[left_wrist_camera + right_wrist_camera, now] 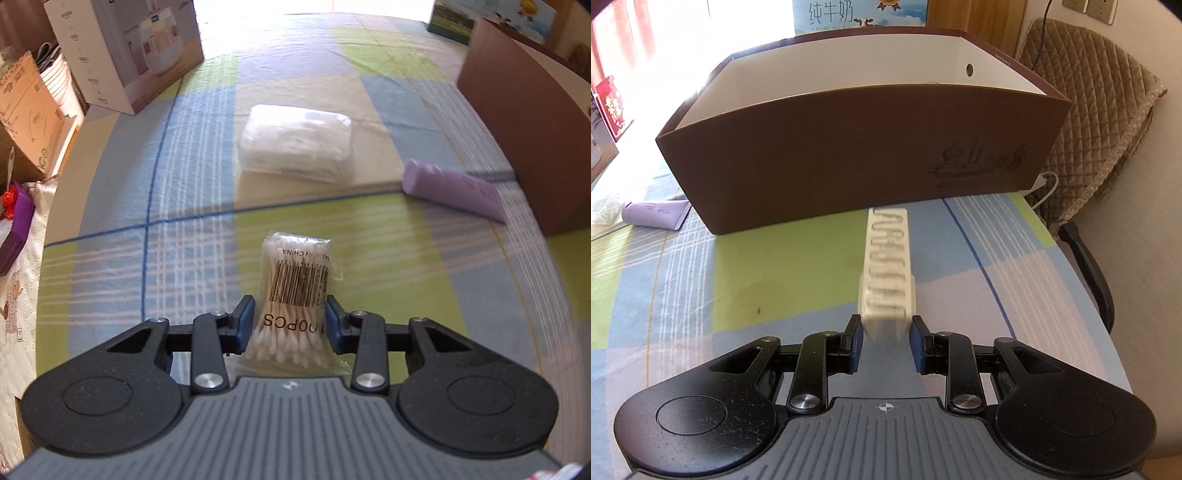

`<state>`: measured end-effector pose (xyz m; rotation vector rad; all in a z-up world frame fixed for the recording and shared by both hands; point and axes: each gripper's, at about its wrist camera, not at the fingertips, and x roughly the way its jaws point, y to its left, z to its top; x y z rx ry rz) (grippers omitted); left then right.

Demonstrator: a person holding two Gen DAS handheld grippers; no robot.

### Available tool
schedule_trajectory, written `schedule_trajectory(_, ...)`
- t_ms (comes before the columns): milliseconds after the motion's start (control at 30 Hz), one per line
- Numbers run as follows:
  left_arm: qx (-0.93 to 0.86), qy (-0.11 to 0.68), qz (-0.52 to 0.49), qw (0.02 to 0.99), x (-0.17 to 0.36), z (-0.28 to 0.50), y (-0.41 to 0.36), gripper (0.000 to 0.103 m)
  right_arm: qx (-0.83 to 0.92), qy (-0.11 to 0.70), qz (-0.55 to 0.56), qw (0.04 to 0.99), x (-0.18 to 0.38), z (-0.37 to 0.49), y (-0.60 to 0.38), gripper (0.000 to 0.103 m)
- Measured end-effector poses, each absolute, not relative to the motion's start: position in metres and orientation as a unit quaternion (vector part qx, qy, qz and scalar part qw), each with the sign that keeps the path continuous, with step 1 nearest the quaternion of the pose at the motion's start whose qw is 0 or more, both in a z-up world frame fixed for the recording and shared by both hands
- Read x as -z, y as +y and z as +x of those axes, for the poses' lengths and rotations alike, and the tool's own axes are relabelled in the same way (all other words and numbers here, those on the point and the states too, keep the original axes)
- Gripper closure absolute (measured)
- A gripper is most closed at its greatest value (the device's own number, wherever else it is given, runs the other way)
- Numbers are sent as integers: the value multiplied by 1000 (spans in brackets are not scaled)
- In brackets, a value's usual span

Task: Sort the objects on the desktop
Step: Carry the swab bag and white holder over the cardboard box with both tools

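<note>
On checked cloth (177, 258), cotton-swab pack (295, 291) sits between left hand-held gripper (290, 323) pads.

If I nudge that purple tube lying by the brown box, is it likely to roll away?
Probably only a little. The purple tube lies on its side with a round cap end, but its far end looks flattened, which should stop a full roll. The checked tablecloth likely adds friction too.

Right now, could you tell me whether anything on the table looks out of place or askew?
Only the purple tube stands out: it lies on its side, angled, beside the brown box. Nothing looks spilled or damaged.
</note>
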<state>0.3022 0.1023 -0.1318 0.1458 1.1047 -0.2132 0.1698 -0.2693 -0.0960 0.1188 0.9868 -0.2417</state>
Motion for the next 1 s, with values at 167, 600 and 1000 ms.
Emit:
schedule_trajectory(167, 158, 516, 94, 836, 131, 269, 78, 71, 108, 471, 55, 874, 96, 169, -267, 79)
schedule_trajectory(600, 238, 504, 121, 821, 134, 228, 1, 51, 82, 467, 64, 878, 95, 158, -270, 74)
schedule_trajectory(1000, 215, 511, 128, 822, 135, 229, -27, 74, 68, 436, 75, 894, 84, 171, -285, 49)
